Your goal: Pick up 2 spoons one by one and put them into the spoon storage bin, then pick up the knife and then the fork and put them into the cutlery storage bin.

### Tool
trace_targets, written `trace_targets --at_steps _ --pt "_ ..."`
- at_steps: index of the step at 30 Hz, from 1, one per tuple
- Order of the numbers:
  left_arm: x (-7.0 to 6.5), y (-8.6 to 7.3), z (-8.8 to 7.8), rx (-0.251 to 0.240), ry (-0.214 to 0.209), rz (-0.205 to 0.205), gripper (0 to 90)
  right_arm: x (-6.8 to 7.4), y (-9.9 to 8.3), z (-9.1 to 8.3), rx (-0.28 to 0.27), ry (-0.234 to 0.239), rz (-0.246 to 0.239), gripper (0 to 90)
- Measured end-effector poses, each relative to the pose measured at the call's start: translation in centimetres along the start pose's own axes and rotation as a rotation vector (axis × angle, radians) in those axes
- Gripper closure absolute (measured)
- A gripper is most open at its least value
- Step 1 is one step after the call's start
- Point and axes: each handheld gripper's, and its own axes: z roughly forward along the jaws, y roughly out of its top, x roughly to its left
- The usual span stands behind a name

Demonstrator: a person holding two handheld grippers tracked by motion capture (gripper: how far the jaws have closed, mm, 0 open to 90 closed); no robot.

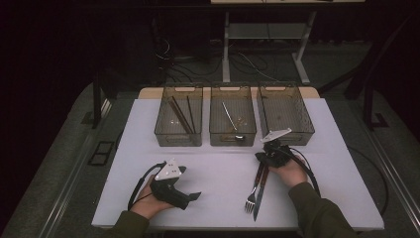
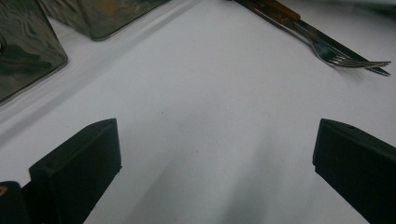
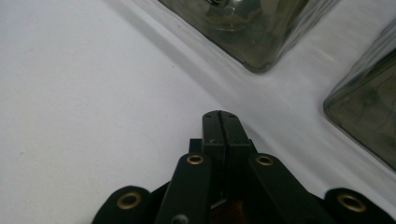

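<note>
Evidently the work is sorting cutlery into the three smoky translucent plastic bins at the far edge of the white table [image 1: 148,198], and it looks partly done. Dark slender chopsticks [image 1: 181,115] already lie in the left bin [image 1: 163,137], and a thin silvery utensil [image 1: 228,116] lies in the middle bin [image 1: 233,138] with something small I cannot make out. The right bin [image 1: 309,130] seems to hold nothing yet.

Left over, by my reading, are the two pieces on the table near the front edge: a steel fork with a brown wooden handle [image 1: 254,192] and, lying against it, a matching steel table knife [image 1: 260,193], tips toward the person.

The right gripper [image 3: 220,115] has its jaws pressed fully together; in its own view a sliver of brown shows low between the linkages (probably a handle, but I cannot tell whether anything is truly pinched). From above it sits right at the handle ends of the fork and knife.

The left gripper [image 1: 194,196] rests on the table well apart from them, jaws spread wide with only bare tabletop between them.

So perhaps two of the three bins are served, with the fork and knife yet to go in.
</note>
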Motion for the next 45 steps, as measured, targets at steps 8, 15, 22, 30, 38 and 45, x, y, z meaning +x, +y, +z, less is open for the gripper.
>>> trace_targets --at_steps 8,15,22,30,38,45 --pt "0.0 0.0 0.0 0.003 -0.002 0.005 0.0 -0.1 -0.3 0.1 0.008 -0.008 0.002 89.4" --pt "0.0 0.0 0.0 -0.001 -0.002 0.004 0.0 -0.3 -0.5 -0.2 0.017 -0.008 -0.003 89.5" --pt "0.0 0.0 -0.1 -0.002 -0.002 0.002 0.0 -0.5 -1.0 -0.7 0.029 -0.011 -0.006 89.5" --pt "-0.1 0.0 0.0 -0.001 -0.003 0.003 0.0 -0.7 -2.1 -1.6 0.041 -0.005 -0.001 89.5" --pt "0.0 0.0 0.0 -0.006 -0.002 0.0 0.0 -0.9 -3.1 -2.6 0.056 -0.001 -0.01 89.5" --pt "0.0 0.0 0.0 -0.003 -0.002 0.003 0.0 -1.0 -3.9 -3.2 0.062 0.005 -0.012 89.5"
